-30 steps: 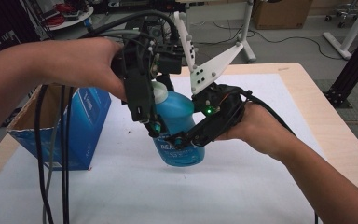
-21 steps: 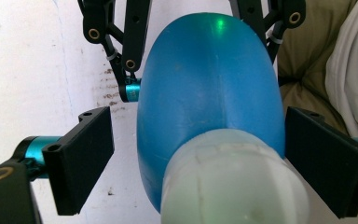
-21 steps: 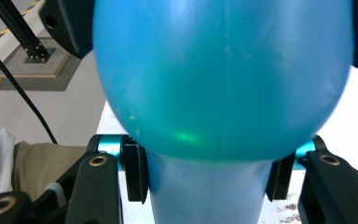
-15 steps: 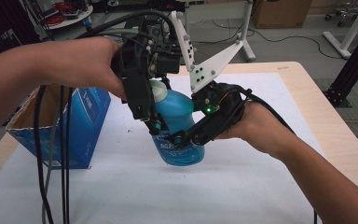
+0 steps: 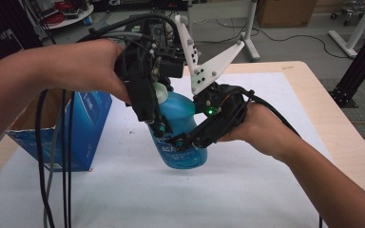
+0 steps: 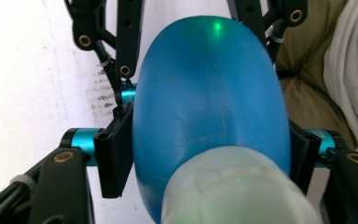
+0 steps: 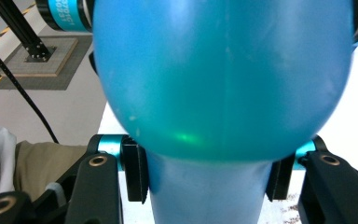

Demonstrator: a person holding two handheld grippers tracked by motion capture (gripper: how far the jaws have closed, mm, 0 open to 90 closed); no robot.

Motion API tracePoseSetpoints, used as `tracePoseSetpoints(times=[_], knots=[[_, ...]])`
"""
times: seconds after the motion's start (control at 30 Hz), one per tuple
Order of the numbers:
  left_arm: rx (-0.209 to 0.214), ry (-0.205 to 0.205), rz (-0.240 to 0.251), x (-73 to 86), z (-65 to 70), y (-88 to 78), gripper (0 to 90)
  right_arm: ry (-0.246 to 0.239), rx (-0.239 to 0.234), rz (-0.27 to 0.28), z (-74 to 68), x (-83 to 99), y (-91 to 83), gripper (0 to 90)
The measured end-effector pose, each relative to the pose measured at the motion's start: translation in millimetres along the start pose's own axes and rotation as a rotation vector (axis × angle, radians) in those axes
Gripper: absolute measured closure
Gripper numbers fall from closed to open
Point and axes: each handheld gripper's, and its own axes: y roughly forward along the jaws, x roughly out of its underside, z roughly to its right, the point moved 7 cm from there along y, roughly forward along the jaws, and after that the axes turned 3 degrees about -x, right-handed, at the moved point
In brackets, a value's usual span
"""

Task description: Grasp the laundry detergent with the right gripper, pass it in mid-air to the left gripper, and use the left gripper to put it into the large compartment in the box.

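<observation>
High view: a blue bottle (image 5: 183, 137) with a pale cap stands tilted over the white sheet (image 5: 123, 190) that covers the table (image 5: 351, 137), near its middle, and whether its base touches the sheet cannot be told. Both hand-held grippers have hold of it. The left hand-held gripper (image 5: 159, 126) comes down from above at the bottom of the person's left hand (image 5: 92, 66), its black frame running alongside the cap and shoulder of the bottle. The right hand-held gripper (image 5: 190, 140) reaches in from the right, held in the right hand (image 5: 261, 126), with a small green light glowing on its body and a white plate rising from its top.

Left gripper view shows the jaws closed partway, pressing on both flanks of the bottle's rounded blue body, the pale cap close to the lens. Right gripper view shows the jaws likewise closed against the two sides of the narrower blue part below the bulge.

An open blue cardboard box (image 5: 83, 128) stands on the sheet to the left of the bottle, with black cables (image 5: 66, 161) hanging in front of it.
</observation>
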Motion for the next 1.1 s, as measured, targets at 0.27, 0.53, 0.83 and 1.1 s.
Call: tracePoseSetpoints(times=[0.27, 0.53, 0.83, 1.1], knots=[[0.000, 0.007, 0.002, -0.1, 1.3, -0.2, 37.2, -0.003, 0.002, -0.001, 0.4, 0.9, 0.8, 45.2], [-0.010, 0.003, -0.005, -0.7, 4.3, -1.9, 37.5, -0.011, 0.002, 0.003, -1.7, -0.1, 1.1, 44.7], [-0.038, -0.014, -0.057, 3.1, 5.6, -19.0, 37.9, 0.082, 0.025, 0.032, 0.6, 1.3, -11.7, 20.6], [-0.068, -0.072, -0.081, 13.2, 1.0, -45.1, 37.9, 0.146, 0.133, -0.066, 8.4, 21.4, -41.5, 11.8]])
